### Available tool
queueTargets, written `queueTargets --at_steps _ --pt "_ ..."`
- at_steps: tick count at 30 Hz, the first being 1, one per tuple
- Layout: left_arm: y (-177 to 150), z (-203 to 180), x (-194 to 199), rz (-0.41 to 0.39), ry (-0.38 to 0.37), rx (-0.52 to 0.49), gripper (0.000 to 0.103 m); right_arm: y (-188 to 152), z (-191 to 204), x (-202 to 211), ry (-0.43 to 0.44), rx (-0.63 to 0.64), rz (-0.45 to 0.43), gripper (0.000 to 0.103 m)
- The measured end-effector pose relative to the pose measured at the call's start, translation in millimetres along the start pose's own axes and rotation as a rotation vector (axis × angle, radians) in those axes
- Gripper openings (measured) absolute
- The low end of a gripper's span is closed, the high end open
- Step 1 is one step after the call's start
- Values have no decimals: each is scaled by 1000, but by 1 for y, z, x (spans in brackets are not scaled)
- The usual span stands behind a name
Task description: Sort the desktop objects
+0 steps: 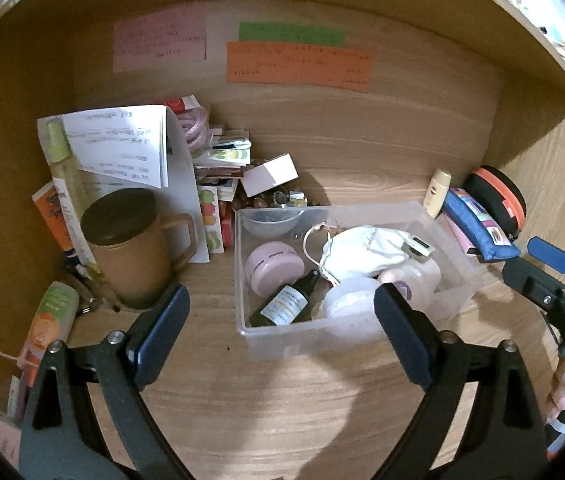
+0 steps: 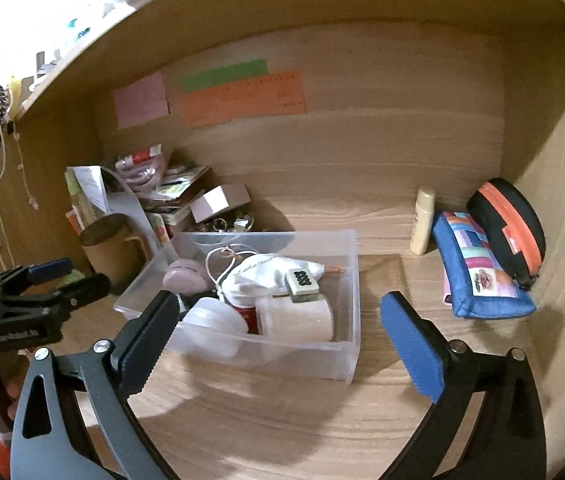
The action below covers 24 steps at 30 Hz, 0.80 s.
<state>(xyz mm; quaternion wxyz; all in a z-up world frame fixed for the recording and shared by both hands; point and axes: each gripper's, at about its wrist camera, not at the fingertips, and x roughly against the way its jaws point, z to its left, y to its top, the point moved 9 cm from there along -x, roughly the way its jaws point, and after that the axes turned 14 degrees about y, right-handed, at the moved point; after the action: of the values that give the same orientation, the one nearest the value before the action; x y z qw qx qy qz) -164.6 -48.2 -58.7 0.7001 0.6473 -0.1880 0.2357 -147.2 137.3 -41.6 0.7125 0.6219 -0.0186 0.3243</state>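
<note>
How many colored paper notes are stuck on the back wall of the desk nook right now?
3: a pink note on the left, a green strip to its right, and an orange note directly under the green one. None looks hidden.

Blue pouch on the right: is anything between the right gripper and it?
Nothing visible blocks it. The right gripper, jaws open and empty, faces bare desk in front of the blue pouch. The clear box sits left of that path; the black case leans behind the pouch.
</note>
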Motion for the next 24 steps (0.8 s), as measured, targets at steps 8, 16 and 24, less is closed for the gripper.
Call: queueTargets --at_steps 8,16,24 --pt "-9 4 21 -61 52 9 99 -3 18 28 -39 48 -52 103" --pt "-13 -2 43 -106 65 8 100 -7 35 39 -64 105 -73 103" --pt "-15 -8 39 -96 59 0 101 -12 39 30 -64 127 -49 103"
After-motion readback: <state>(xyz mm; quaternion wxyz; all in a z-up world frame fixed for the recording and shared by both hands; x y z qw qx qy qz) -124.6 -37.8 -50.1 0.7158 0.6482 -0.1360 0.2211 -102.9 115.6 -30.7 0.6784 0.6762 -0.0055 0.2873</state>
